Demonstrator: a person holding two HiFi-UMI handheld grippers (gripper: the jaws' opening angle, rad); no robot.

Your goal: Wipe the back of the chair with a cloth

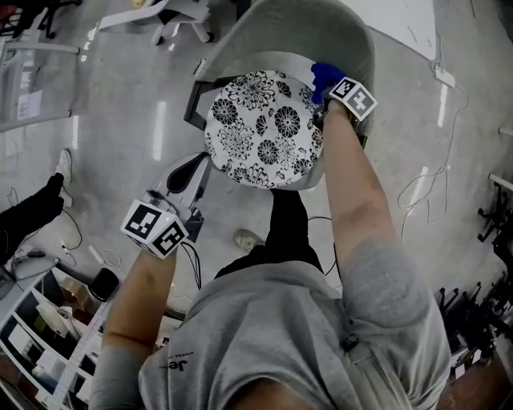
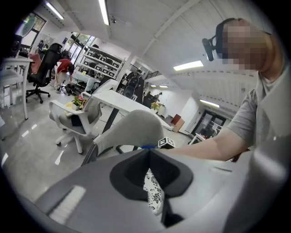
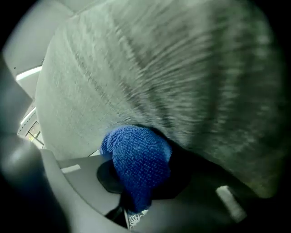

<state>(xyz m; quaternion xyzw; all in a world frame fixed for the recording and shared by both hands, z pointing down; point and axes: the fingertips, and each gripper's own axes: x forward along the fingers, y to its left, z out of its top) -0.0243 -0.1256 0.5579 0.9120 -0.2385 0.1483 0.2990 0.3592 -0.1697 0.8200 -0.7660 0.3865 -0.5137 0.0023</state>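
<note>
The right gripper [image 1: 322,91] [image 3: 136,184] is clamping a bunched blue cloth [image 1: 324,75] [image 3: 138,159] and pressing it against the inner face of the grey chair back [image 1: 280,32] [image 3: 159,68], at the chair's right side just above the floral seat cushion [image 1: 264,128].

The left gripper [image 1: 202,164] [image 2: 148,154] is sitting at the cushion's front-left edge, its jaw tips meeting, with a strip of floral fabric [image 2: 152,191] showing through the slit behind them.

The person's own foot [image 1: 248,239] is standing just in front of the chair. Left of the chair, another person's dark trouser leg [image 1: 32,212] is reaching in. Right of the chair, thin cables [image 1: 425,184] are trailing over the glossy grey floor [image 1: 120,104]. Beyond the chair, a white office chair [image 2: 75,120] and a white desk [image 2: 122,102] are standing under ceiling strip lights [image 2: 104,11].
</note>
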